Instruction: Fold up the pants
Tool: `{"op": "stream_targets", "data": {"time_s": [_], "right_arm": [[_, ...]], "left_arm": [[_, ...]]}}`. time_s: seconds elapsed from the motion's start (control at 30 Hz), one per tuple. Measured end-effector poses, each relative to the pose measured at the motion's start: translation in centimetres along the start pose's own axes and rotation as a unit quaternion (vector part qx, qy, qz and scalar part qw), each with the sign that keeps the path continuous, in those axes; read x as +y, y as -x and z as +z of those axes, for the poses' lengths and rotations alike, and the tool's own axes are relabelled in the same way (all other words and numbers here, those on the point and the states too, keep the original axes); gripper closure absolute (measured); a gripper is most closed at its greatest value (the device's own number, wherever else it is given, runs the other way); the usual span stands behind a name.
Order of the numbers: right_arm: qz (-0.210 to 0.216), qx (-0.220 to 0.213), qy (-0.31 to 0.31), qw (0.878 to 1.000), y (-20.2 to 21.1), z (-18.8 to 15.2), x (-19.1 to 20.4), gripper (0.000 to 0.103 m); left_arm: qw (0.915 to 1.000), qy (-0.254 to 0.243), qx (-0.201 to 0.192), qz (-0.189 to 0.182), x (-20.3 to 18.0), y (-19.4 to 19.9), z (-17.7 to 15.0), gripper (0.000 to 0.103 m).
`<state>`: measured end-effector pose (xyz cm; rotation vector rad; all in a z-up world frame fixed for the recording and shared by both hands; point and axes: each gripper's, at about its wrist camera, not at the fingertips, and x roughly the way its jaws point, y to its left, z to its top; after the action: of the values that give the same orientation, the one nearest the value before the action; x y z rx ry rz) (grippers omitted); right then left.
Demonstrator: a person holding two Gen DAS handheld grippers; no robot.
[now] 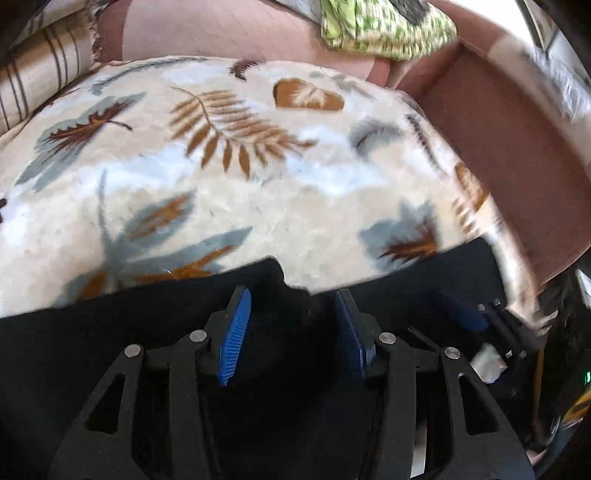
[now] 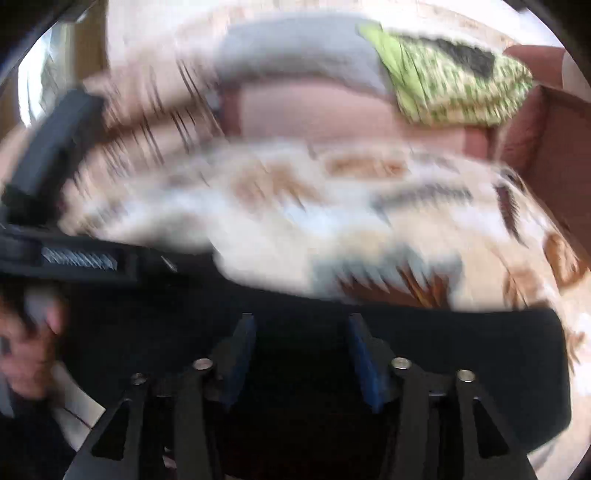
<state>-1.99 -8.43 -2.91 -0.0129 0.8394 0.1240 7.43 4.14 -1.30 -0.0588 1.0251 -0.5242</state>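
The black pants (image 1: 110,343) lie on a cream blanket with leaf prints (image 1: 221,177), filling the near part of both views (image 2: 461,354). My left gripper (image 1: 293,302) is open, its blue pads spread over the pants' far edge, nothing between them. My right gripper (image 2: 301,328) is open too, above the black cloth; this view is motion-blurred. The right gripper's blue pad also shows at the right of the left wrist view (image 1: 458,310). The left gripper's body shows at the left of the right wrist view (image 2: 74,254), with a hand below it.
A green patterned cloth bundle (image 1: 384,26) lies at the far side on the pink sofa seat (image 1: 207,29). A striped cushion (image 1: 40,77) is at the far left. The brown sofa arm (image 1: 509,147) rises on the right.
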Motion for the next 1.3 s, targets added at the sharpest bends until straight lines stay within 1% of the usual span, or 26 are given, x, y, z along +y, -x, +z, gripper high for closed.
{"op": "stream_targets", "data": {"time_s": [0.03,0.07,0.1,0.17,0.2,0.23,0.27,0.3,0.33,0.37,0.4,0.47,0.57,0.6,0.63,0.67,0.73,0.77,0.83,0.97,1.0,1.03,1.1,1.17,1.23,1.3], "right_arm": [[0.024,-0.028,-0.004,0.999,0.3,-0.7,-0.6,0.049],[0.045,-0.047,-0.011,0.998,1.4,-1.1,-1.5,0.049],[0.053,-0.043,-0.026,0.997,2.3,-1.3,-2.4,0.049],[0.049,-0.072,-0.057,0.995,4.8,-1.6,-4.1,0.049],[0.034,-0.104,-0.061,0.992,6.7,-2.3,-5.3,0.047],[-0.002,-0.120,-0.064,0.991,7.8,-3.2,-6.6,0.044],[-0.025,-0.117,-0.070,0.990,7.9,-3.6,-7.6,0.036],[-0.056,-0.091,-0.100,0.989,7.4,-4.9,-10.1,0.036],[-0.056,-0.063,-0.137,0.987,6.4,-6.0,-12.4,0.038],[-0.036,-0.072,-0.155,0.985,6.4,-6.8,-13.7,0.052],[-0.023,-0.101,-0.170,0.980,7.5,-7.3,-14.8,0.054],[-0.044,-0.101,-0.183,0.977,9.3,-7.2,-15.5,0.054],[-0.049,-0.126,-0.205,0.969,11.5,-8.3,-16.1,0.053],[-0.046,-0.128,-0.222,0.966,11.9,-8.9,-16.6,0.053],[-0.037,-0.127,-0.238,0.962,12.2,-9.5,-17.2,0.053],[-0.025,-0.123,-0.261,0.957,11.7,-9.9,-18.2,0.053],[0.007,-0.111,-0.319,0.941,10.8,-11.1,-19.7,0.053],[0.026,-0.119,-0.336,0.934,10.6,-11.4,-20.1,0.053],[0.040,-0.133,-0.347,0.927,10.9,-11.5,-20.1,0.053],[0.088,-0.150,-0.354,0.919,9.6,-10.9,-20.4,0.053],[0.091,-0.152,-0.358,0.917,9.8,-10.9,-20.4,0.053],[0.103,-0.154,-0.366,0.912,9.9,-11.1,-20.4,0.053],[0.122,-0.153,-0.377,0.905,10.0,-11.4,-20.5,0.056],[0.120,-0.147,-0.372,0.909,10.0,-11.3,-20.2,0.060],[0.110,-0.140,-0.371,0.911,9.5,-11.2,-20.3,0.071],[0.101,-0.136,-0.383,0.908,9.2,-11.5,-20.6,0.084]], "left_arm": [[0.9998,-0.010,-0.018,0.005,-0.3,0.4,-0.5,0.055],[0.9996,-0.014,-0.023,0.011,-0.3,0.8,-0.8,0.055],[0.9993,-0.018,-0.028,0.016,-0.6,1.0,-0.8,0.055],[0.9990,-0.015,-0.039,0.014,-0.3,1.0,-0.8,0.054],[0.9988,-0.004,-0.048,0.010,-0.1,1.1,-0.8,0.054],[0.9986,0.003,-0.053,0.007,0.1,1.3,-0.9,0.054],[0.9981,0.013,-0.060,0.002,0.1,1.5,-0.9,0.054],[0.9977,0.019,-0.064,-0.005,0.0,1.6,-0.8,0.054],[0.9972,0.023,-0.069,-0.012,-0.1,1.7,-0.8,0.054],[0.9969,0.024,-0.075,-0.011,-0.3,1.8,-0.9,0.054],[0.9968,0.021,-0.077,-0.006,-0.6,1.9,-1.0,0.054],[0.9968,0.016,-0.078,0.002,-1.0,2.1,-1.4,0.054],[0.9964,0.020,-0.082,0.008,-1.3,2.3,-1.5,0.054],[0.9962,0.022,-0.084,0.008,-1.4,2.3,-1.6,0.054],[0.9961,0.023,-0.084,0.010,-1.4,2.3,-1.7,0.050],[0.9962,0.024,-0.083,0.011,-1.3,2.3,-1.8,0.049],[0.9966,0.026,-0.078,0.015,-1.3,2.0,-2.0,0.049],[0.9966,0.025,-0.077,0.015,-1.2,1.9,-2.1,0.049],[0.9966,0.022,-0.077,0.018,-1.3,1.9,-2.1,0.049],[0.9966,0.016,-0.077,0.025,-1.5,1.7,-2.2,0.049],[0.9966,0.015,-0.077,0.026,-1.5,1.6,-2.3,0.048],[0.9966,0.014,-0.077,0.026,-1.5,1.6,-2.3,0.048],[0.9965,0.014,-0.078,0.026,-1.5,1.6,-2.3,0.046],[0.9965,0.013,-0.078,0.028,-1.5,1.6,-2.3,0.046],[0.9964,0.013,-0.079,0.028,-1.6,1.7,-2.4,0.046],[0.9964,0.018,-0.079,0.025,-1.5,1.8,-2.2,0.046]]}}
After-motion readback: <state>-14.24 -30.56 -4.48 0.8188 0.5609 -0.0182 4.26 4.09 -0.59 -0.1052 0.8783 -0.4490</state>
